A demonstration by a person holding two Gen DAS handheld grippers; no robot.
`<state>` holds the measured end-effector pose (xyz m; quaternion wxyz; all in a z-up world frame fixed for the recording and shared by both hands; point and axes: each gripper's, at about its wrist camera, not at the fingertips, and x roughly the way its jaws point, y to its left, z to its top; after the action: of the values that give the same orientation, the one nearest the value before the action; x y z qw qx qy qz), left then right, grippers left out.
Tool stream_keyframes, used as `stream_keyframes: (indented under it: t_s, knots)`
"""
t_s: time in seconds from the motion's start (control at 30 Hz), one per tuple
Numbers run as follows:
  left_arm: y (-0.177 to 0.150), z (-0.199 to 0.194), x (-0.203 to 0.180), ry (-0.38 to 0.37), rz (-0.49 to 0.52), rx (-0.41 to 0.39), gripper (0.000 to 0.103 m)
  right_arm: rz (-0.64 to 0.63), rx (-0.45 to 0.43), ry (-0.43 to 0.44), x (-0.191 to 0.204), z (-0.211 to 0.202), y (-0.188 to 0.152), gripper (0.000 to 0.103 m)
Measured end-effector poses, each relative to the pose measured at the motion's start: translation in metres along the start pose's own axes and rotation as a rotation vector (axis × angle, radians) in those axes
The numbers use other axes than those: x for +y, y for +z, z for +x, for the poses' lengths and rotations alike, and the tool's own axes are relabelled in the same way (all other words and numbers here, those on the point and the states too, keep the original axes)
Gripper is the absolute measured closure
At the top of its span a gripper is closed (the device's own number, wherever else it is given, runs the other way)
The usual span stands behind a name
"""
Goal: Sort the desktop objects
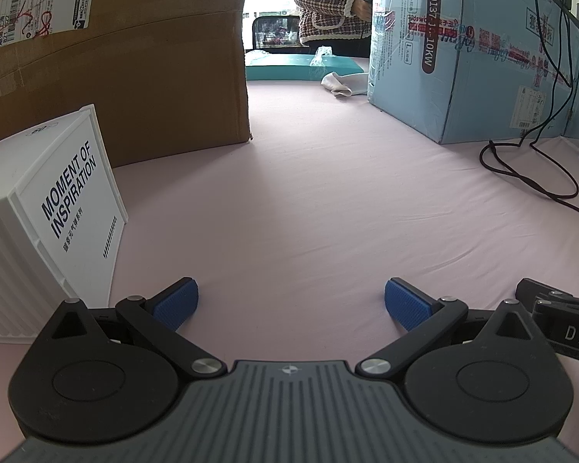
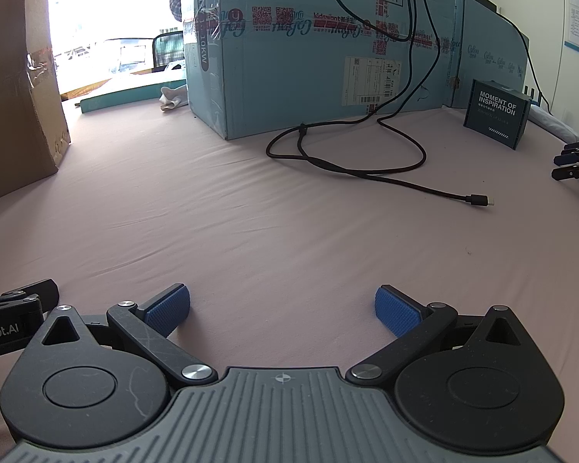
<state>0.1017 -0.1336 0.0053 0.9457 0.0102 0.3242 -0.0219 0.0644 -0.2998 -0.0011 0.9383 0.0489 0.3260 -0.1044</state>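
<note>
While wide open, both claws (image 1: 291, 301) (image 2: 282, 308) empty

Bare pink tablecloth (image 2: 251, 231) lies ahead of both wide-open grippers. A corridor runs between the brown cardboard carton (image 1: 135, 77) and the pale blue printed carton (image 2: 308, 58). Obstacles: white ribbed plastic bin (image 1: 38, 231) at left; looped black cable (image 2: 366, 169) and dark teal box (image 2: 496, 114) at right.

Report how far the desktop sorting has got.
Nothing looks sorted yet. In hand: nothing; the left gripper and right gripper are both open and empty above the pink tablecloth. Left to do: the white ribbed storage box, dark teal printed box and loose black cable lie untouched.
</note>
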Motion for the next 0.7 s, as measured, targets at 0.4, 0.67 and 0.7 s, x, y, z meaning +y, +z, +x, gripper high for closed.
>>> stream_keyframes:
  t_s: [0.4,0.67,0.7]
  knots:
    - [0.000,0.000,-0.010,0.004,0.003,0.000,0.000,-0.002,-0.001,-0.001,-0.001,0.000,0.000,0.000]
    - [0.000,0.001,-0.014,0.003,0.002,0.000,0.000,-0.003,-0.002,-0.001,-0.001,-0.001,-0.001,0.000]
    - [0.000,0.001,-0.015,0.002,0.002,0.001,0.000,-0.003,-0.002,-0.001,-0.001,-0.001,-0.001,0.000]
